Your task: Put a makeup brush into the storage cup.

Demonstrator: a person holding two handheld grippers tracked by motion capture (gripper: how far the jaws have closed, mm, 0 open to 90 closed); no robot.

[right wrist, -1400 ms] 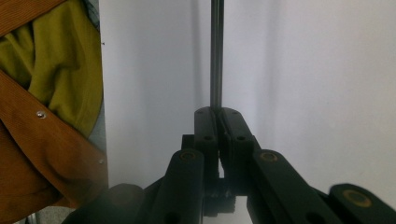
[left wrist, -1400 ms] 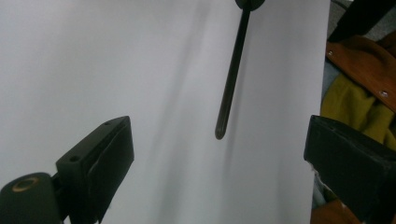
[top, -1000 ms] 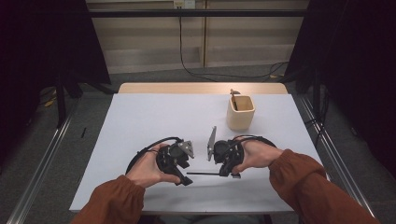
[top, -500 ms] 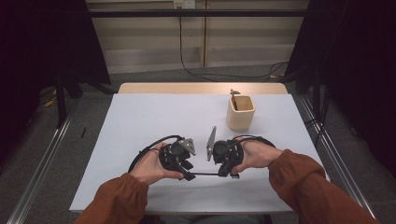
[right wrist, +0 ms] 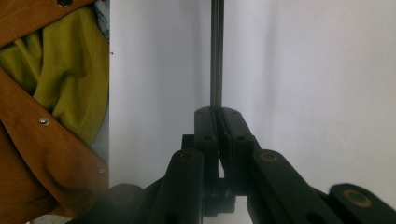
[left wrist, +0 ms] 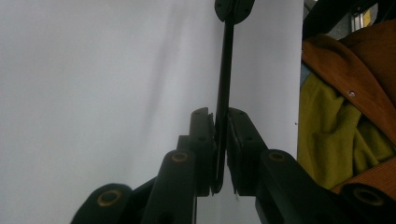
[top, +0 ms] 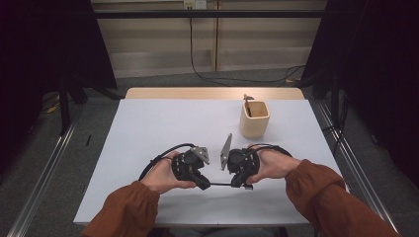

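Seemingly, from the high view, a thin black rod [top: 220,184] ran crosswise between the left tool [top: 202,181] and the right tool [top: 236,182], low over the counter [top: 148,123], each hand equally near; a cup [top: 254,119] stood beyond the right one. The left gripper view showed the left tool clenched on the rod's flat end. The right gripper view showed the right tool clenched on its round shaft.

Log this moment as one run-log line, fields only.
left gripper: shut on thin black rod | right gripper: shut on same rod | rod: level, near table front edge | beige cup: upright, apart
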